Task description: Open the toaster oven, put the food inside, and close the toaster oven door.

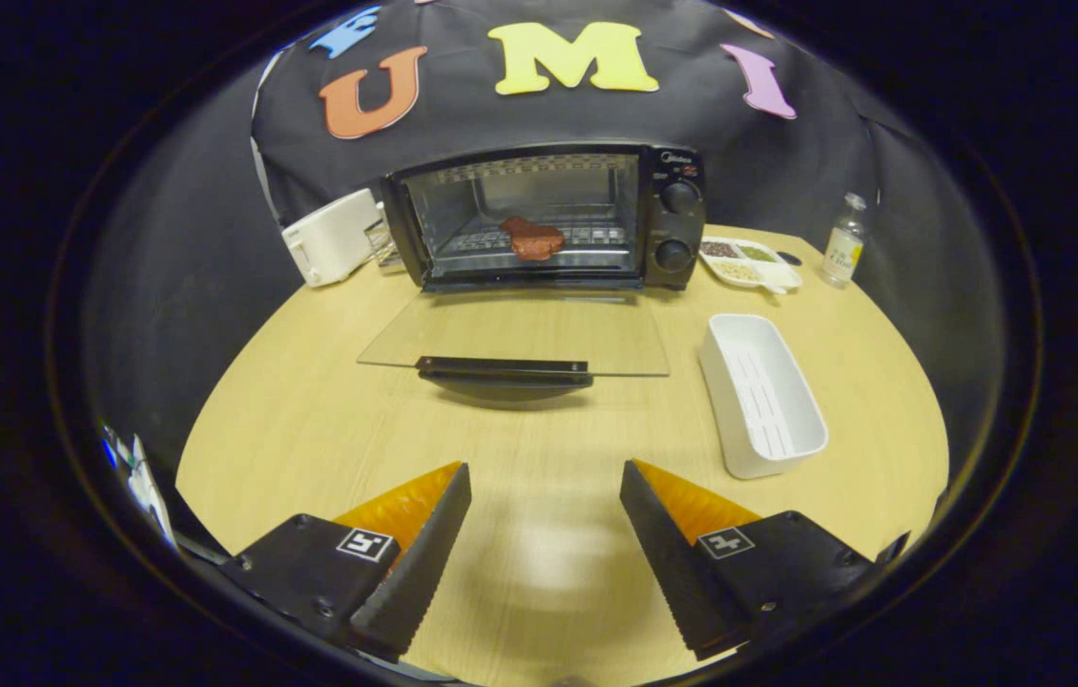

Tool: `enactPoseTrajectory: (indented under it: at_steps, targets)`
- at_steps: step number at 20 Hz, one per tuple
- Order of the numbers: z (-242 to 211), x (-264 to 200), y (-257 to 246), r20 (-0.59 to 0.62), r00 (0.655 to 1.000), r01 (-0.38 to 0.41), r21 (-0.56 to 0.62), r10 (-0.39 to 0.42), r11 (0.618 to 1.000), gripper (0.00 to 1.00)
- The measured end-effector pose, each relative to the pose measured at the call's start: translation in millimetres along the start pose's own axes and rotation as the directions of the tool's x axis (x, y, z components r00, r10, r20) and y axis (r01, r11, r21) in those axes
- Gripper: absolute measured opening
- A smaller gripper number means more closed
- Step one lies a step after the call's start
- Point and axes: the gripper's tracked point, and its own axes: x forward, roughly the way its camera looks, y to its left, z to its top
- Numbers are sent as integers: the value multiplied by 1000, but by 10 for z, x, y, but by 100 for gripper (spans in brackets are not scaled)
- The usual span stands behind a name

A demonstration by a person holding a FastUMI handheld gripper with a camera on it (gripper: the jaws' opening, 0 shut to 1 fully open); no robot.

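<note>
Already the food [532, 239] lies on the rack inside the toaster oven [549, 218], a reddish-brown lump near the middle of the cavity, so what remains, by my reading, is the door. The glass door [520, 334] hangs fully down, lying flat over the worktop [310, 429] in front of the oven, with its dark handle [504, 367] along the front edge, nearest the hand-held gripper [546, 534].

The hand-held gripper is released, its fingers spread wide with nothing between them, hovering over bare worktop a little short of the handle.

The door is likely a stiff glass pane on a bottom hinge: rigid, smooth and slippery on its face, and probably brittle if knocked or slammed. The handle looks like the sensible place to take hold; a bar like that gives the fingers something to close across or to hook under. Lifting from its middle should keep the pane from twisting. The oven itself looks light enough to slide back if pushed hard, so a gentle swing up seems wise.

A white tray [763, 396] sits on the worktop right of the door, clear of its swing.
</note>
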Motion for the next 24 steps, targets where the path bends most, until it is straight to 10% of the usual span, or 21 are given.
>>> enactPoseTrajectory:
  at_steps: [13,24]
  targets:
    - [235,779,160,-72,997,38,-32,-41,999,100]
    - [708,546,217,-26,1000,-10,-53,9,999,100]
